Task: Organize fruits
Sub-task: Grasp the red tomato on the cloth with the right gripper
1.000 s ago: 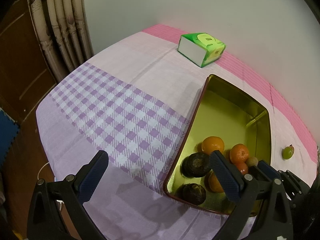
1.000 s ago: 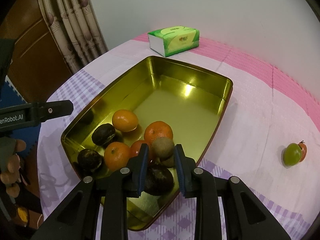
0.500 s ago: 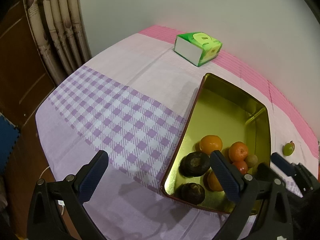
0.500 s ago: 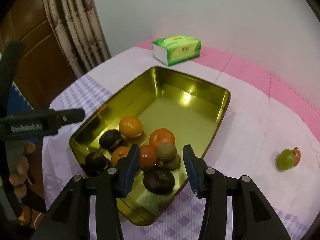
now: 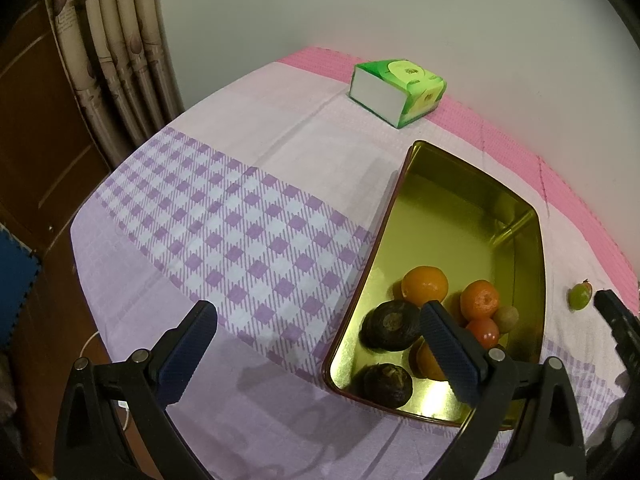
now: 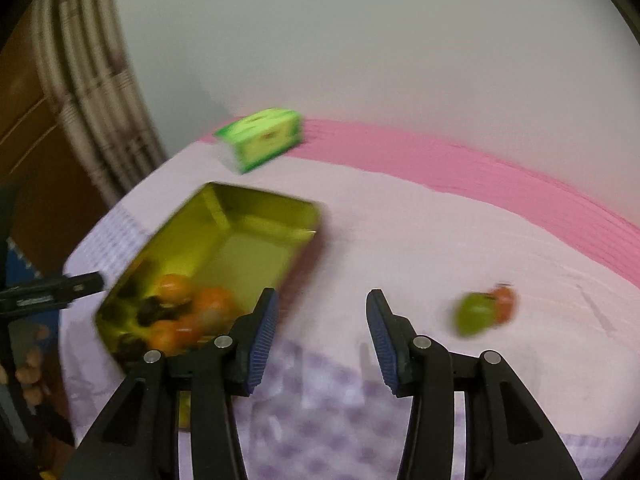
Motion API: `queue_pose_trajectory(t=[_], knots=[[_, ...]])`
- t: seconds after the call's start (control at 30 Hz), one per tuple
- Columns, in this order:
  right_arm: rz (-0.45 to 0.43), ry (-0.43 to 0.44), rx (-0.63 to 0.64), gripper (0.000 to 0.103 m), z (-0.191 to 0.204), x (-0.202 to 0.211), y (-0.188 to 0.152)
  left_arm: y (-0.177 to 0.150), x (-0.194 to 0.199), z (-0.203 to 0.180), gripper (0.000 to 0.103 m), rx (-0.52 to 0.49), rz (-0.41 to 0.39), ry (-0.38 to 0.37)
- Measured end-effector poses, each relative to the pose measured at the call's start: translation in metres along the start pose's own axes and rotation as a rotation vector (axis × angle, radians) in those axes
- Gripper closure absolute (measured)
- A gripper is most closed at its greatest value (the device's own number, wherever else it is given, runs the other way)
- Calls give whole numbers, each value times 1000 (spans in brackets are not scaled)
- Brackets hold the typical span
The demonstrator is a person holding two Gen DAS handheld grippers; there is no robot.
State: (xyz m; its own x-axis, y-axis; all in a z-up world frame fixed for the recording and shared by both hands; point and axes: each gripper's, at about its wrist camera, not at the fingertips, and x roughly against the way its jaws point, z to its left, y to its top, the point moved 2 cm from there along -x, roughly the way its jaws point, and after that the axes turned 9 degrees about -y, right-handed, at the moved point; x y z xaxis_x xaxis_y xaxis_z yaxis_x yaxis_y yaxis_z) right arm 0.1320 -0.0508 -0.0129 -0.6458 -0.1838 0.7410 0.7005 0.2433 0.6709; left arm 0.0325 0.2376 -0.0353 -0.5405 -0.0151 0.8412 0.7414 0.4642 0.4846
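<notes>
A gold metal tin (image 5: 520, 216) (image 6: 224, 216) on the table holds several fruits: oranges (image 5: 425, 285), dark round fruits (image 5: 390, 325), a kiwi (image 5: 506, 316) and a small red fruit (image 5: 483, 330). A green fruit (image 6: 476, 314) (image 5: 580, 295) with a small red-orange fruit (image 6: 503, 300) beside it lies on the cloth right of the tin. My left gripper (image 5: 316, 352) is open and empty, near the tin's front left corner. My right gripper (image 6: 320, 338) is open and empty, over the cloth between the tin and the green fruit. The right wrist view is blurred.
A green tissue box (image 5: 396, 90) (image 6: 262, 138) stands at the back of the table near the wall. The cloth is purple-checked in front and pink at the back. A curtain (image 5: 116, 60) and wooden furniture are to the left, past the table edge.
My right gripper has opened, left the kiwi in the tin, risen and swung right toward the green fruit. My left gripper has pulled back slightly and stays open.
</notes>
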Motion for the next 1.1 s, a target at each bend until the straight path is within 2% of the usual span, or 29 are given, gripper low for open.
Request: queue_pose_trajectory(t=[0.2, 0.4, 0.7, 1.1], knots=[[23, -133, -77, 56, -70, -12, -11, 0, 0, 0, 3, -3, 2, 2], [78, -192, -86, 56, -103, -33, -25, -1, -2, -1, 3, -5, 4, 6], [104, -188, -66, 56, -106, -59, -33, -5, -5, 0, 3, -11, 17, 18], [104, -182, -56, 56, -98, -82, -27, -4, -9, -2, 3, -24, 34, 28]])
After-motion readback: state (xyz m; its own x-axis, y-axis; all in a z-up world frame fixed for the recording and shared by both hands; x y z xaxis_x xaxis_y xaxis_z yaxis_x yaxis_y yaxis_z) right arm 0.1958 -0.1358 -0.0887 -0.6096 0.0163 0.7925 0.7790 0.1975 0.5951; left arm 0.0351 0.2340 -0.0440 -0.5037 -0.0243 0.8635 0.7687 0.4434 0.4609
